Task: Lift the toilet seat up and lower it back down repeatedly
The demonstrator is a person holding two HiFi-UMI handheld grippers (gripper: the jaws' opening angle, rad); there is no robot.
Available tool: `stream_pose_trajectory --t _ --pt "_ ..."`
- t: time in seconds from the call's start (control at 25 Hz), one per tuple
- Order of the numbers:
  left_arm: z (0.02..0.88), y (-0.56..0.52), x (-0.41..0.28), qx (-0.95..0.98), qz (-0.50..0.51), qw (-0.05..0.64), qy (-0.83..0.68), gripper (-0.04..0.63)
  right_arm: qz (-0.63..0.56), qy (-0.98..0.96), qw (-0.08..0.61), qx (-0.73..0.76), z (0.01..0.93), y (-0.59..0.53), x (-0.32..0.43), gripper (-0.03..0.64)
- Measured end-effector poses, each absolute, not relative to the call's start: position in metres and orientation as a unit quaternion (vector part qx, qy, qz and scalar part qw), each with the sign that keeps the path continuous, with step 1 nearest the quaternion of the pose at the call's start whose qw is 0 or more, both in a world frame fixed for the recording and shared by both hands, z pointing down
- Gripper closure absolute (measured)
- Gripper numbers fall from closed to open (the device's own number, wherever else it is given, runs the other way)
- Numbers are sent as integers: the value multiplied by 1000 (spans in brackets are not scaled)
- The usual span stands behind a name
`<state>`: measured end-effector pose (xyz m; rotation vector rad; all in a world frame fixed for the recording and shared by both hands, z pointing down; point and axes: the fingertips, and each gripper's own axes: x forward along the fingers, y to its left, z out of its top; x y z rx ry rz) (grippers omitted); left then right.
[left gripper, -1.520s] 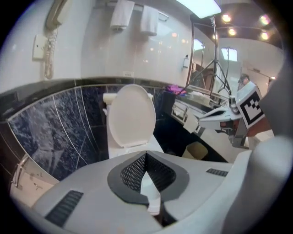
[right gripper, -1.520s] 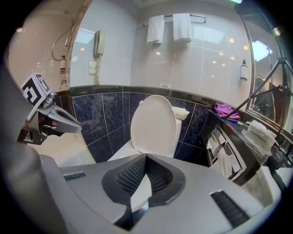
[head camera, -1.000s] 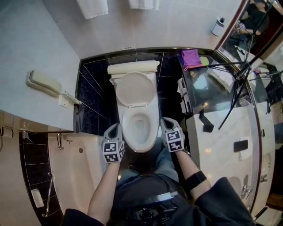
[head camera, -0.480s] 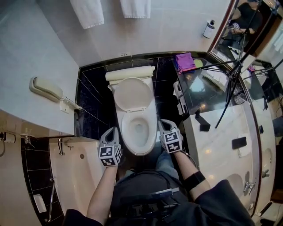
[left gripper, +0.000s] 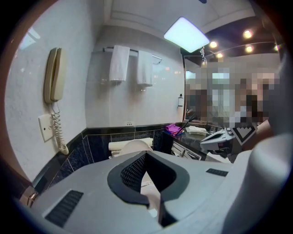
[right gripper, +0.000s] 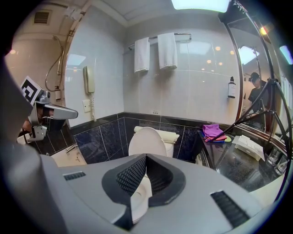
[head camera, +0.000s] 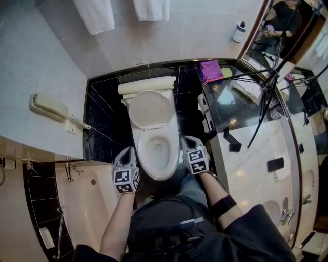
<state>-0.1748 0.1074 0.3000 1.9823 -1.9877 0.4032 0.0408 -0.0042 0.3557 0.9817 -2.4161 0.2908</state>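
Note:
The white toilet (head camera: 156, 148) stands in the middle of the head view. Its lid (head camera: 150, 110) leans upright against the tank, and the seat ring (head camera: 142, 151) lies down on the bowl. My left gripper (head camera: 129, 152) is beside the bowl's left front edge, jaws shut on nothing. On the bowl's right side my right gripper (head camera: 185, 141) is also shut and empty. In the left gripper view the gripper (left gripper: 145, 153) points at the lid (left gripper: 133, 146). In the right gripper view the gripper (right gripper: 146, 156) points at the lid (right gripper: 146, 141), and white bowl shows below its tips.
A bathtub (head camera: 87, 204) lies left of the toilet, with a wall phone (head camera: 48, 107) above it. A dark vanity counter (head camera: 256, 148) with a purple cloth (head camera: 209, 69) stands on the right, and a tripod (head camera: 266, 97) stands by it. Towels (head camera: 95, 15) hang on the back wall.
The head view has shifted a little. My left gripper has risen slightly beside the bowl. The right gripper, lid and seat have stayed put.

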Motion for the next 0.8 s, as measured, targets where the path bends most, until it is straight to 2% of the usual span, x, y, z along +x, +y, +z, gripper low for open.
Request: stream_pose_trajectory --t 0.08,0.2,0.28,0.36,0.44,0.8 --pt "301 99 -174 693 139 144 -693 597 110 -887 258 368 361 -15 45 591" --pt "309 98 -166 698 148 142 -686 597 135 -878 271 372 381 -15 58 528" --pt "319 96 -162 702 154 144 -680 597 158 -870 279 374 398 -15 66 525" --pt "332 92 -162 703 159 149 -677 597 184 -864 285 372 423 -18 73 461" --pt "349 91 -163 701 168 155 -675 597 219 -855 289 369 456 -17 82 435" --pt "449 96 -168 699 216 159 -663 597 368 -790 313 378 619 22 106 426"
